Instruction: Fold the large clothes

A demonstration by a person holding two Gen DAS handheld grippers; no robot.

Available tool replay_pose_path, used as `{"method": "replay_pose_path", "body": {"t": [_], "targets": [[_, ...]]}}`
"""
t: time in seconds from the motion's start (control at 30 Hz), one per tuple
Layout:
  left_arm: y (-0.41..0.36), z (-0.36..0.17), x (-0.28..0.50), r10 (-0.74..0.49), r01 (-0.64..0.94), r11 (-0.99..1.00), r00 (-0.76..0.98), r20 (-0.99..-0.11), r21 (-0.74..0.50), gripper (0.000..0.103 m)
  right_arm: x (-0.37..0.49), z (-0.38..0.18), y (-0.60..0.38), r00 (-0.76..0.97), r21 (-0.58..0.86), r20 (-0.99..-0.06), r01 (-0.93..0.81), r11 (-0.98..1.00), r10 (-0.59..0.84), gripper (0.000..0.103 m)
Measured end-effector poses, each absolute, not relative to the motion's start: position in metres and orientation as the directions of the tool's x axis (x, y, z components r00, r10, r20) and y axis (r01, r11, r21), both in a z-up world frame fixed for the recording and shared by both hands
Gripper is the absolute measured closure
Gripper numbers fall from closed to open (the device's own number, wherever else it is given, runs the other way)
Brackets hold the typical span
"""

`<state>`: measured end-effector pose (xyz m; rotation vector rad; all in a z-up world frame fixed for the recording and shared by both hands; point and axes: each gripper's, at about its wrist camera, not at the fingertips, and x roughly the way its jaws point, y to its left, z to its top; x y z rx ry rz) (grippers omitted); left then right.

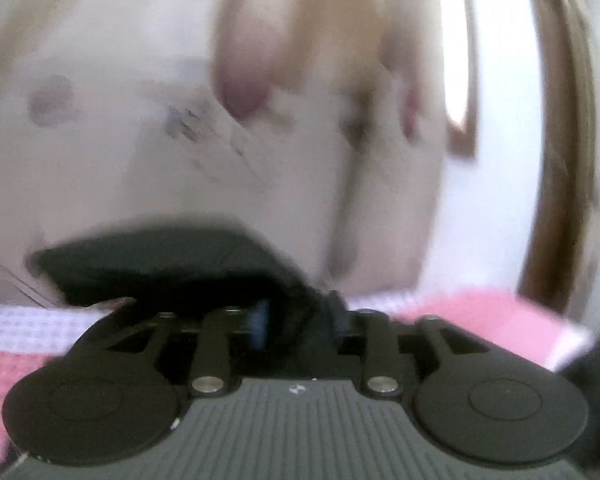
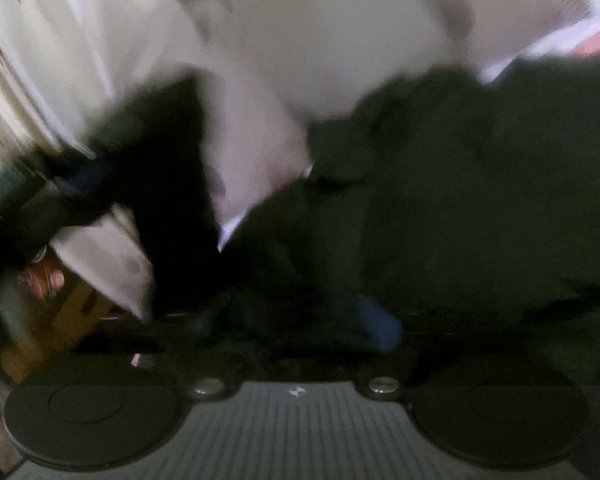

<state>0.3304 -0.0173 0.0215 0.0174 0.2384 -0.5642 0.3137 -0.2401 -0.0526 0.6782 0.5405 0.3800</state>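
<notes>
Dark soft fabric garment [image 2: 460,184] looks limp and light, best taken at an edge; left gripper [image 1: 300,320] fingers part-open, right gripper [image 2: 300,332] fingers' state unclear, blurred

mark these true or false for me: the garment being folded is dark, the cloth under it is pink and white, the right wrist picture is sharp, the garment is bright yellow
1. The garment being folded is dark. True.
2. The cover beneath it is pink and white. True.
3. The right wrist picture is sharp. False: it is smeared with blur, as is the left wrist picture.
4. The garment is bright yellow. False: it looks very dark green or black.
5. A dark fold of the garment lies just ahead of the left gripper. True.
</notes>
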Motion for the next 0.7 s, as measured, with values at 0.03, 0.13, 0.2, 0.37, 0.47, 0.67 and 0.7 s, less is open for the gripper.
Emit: {"method": "replay_pose_path", "body": {"t": [0.03,0.13,0.2,0.37,0.47,0.67,0.7], "targets": [[-0.025,0.012,0.324,-0.528,0.535,0.844,0.814,-0.242,-0.042,0.049,0.305,-0.048,-0.248,0.813,0.667,-0.342,-0.144,0.731,0.472,0.011],[-0.027,-0.005,0.306,-0.536,0.533,0.843,0.817,-0.211,-0.079,0.007,0.284,-0.035,-0.269,0.824,0.611,-0.383,-0.113,0.784,0.418,0.011],[-0.018,-0.007,0.288,-0.513,0.503,0.858,0.844,-0.156,-0.101,0.0,0.273,-0.026,-0.28,0.846,0.547,-0.398,-0.093,0.832,0.356,0.011],[0.038,-0.013,0.269,-0.454,0.405,0.854,0.887,-0.085,-0.328,0.0,0.274,-0.001,-0.295,0.872,0.505,-0.362,-0.114,0.855,0.33,0.011],[0.08,-0.023,0.275,-0.38,0.291,0.816,0.921,-0.085,-0.5,0.0,0.289,0.013,-0.276,0.86,0.438,-0.367,-0.176,0.882,0.354,0.011],[0.131,-0.059,0.29,-0.22,0.08,0.802,0.961,-0.168,-0.592,0.001,0.334,0.024,-0.162,0.841,0.03,-0.438,-0.341,0.94,0.318,0.011],[0.133,-0.064,0.291,-0.194,0.055,0.808,0.965,-0.177,-0.586,0.001,0.339,0.02,-0.147,0.851,-0.045,-0.443,-0.335,0.941,0.281,0.011]]}}
